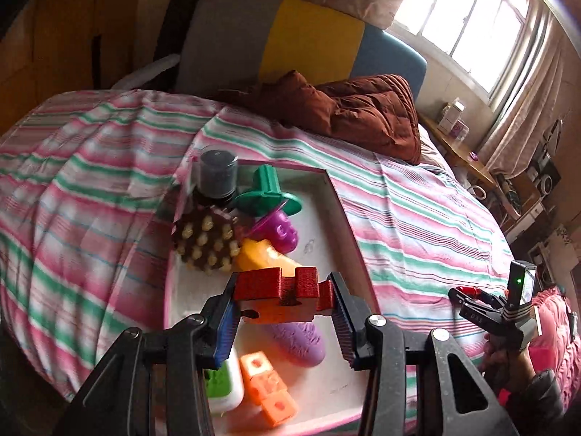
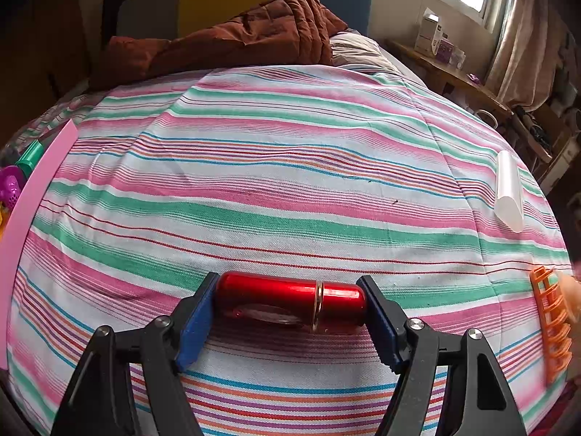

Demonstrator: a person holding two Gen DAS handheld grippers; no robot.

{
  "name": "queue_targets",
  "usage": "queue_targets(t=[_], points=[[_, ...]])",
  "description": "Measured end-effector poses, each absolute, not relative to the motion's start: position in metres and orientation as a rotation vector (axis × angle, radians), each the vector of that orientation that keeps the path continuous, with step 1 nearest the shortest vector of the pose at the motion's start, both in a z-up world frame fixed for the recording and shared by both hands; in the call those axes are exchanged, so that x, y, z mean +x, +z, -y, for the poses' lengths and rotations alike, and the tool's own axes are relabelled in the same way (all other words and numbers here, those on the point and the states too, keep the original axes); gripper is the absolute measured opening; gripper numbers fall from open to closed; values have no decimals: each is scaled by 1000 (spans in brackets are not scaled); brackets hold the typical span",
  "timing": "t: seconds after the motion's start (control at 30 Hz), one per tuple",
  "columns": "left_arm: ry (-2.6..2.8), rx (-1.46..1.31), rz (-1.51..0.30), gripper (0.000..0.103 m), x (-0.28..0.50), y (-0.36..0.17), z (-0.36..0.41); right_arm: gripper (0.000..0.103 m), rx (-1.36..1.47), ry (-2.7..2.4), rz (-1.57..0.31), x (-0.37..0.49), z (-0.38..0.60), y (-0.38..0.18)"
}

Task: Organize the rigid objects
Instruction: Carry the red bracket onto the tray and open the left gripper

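Step in hand, I judge: drop the red block (image 1: 283, 287) into the pink-rimmed tray (image 1: 339, 196) w/o knocking the toys already there. Aim for the bare patch on the tray's right side, lower it, then release.

Left claw (image 1: 285, 307) pinches the red block by both ends, above the tray.

Right claw (image 2: 288, 307), approx half spread, pinches a red cylinder (image 2: 290, 299) end to end, low over the bed (image 2: 290, 189).
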State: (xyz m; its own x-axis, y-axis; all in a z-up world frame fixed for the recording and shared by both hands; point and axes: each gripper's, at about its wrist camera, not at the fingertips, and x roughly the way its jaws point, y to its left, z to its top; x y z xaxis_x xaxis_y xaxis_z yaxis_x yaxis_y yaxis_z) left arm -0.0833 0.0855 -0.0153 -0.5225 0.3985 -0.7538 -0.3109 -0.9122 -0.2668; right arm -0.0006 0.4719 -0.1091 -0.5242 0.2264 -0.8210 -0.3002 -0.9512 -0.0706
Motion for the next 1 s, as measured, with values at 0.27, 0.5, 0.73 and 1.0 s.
queue_targets(t=[0.27, 0.5, 0.73, 1.0], points=[[2345, -1289, -1, 46, -124, -33, -136, 75, -1337, 2503, -118, -1, -473, -109], [2325, -1288, -144, 46, -148, -52, -162, 75, -1342, 2502, -119, -1, -473, -109], [2303, -1286, -180, 49, -150, -49, -171, 75, -1342, 2504, -119, 0, -473, -109], [2410, -1235, -91, 51, -124, -29, -139, 75, -1343, 2502, -115, -1, -473, -109]])
